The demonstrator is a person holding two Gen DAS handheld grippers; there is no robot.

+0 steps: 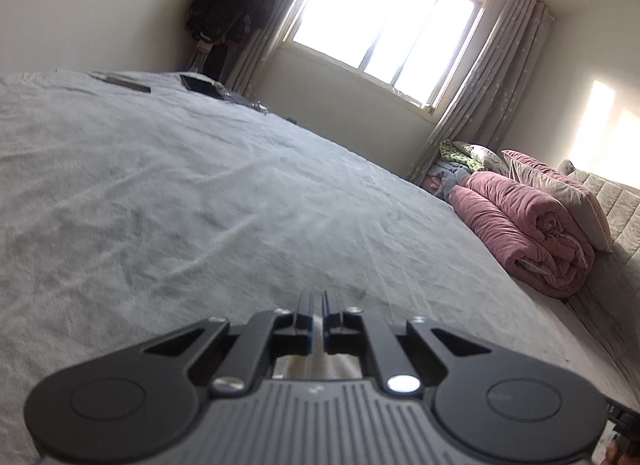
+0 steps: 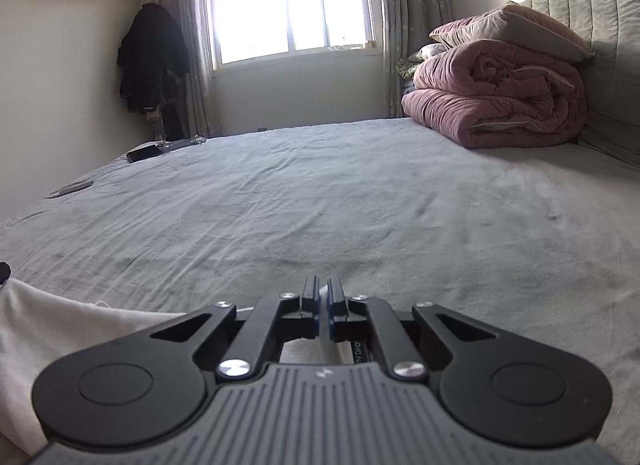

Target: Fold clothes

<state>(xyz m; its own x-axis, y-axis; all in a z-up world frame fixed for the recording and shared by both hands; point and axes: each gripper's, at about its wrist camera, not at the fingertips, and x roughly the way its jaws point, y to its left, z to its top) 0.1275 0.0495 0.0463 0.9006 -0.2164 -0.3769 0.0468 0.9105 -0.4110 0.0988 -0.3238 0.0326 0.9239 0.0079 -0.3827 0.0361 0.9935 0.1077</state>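
Note:
In the right wrist view my right gripper point(image 2: 323, 289) is shut, with a thin strip of white cloth pinched between its jaws. The white garment point(image 2: 48, 329) spreads to the lower left under the gripper, on the grey bed sheet point(image 2: 320, 193). In the left wrist view my left gripper point(image 1: 316, 301) is shut, and pale fabric shows between and under its jaws. The rest of the garment is hidden below that gripper. Both grippers are low over the bed.
A folded pink quilt point(image 2: 496, 101) with a pillow on top lies by the headboard point(image 2: 600, 25); it also shows in the left wrist view point(image 1: 528, 233). A dark phone point(image 2: 144, 153) and flat items lie at the bed's far corner. Dark coats point(image 2: 152, 61) hang by the window.

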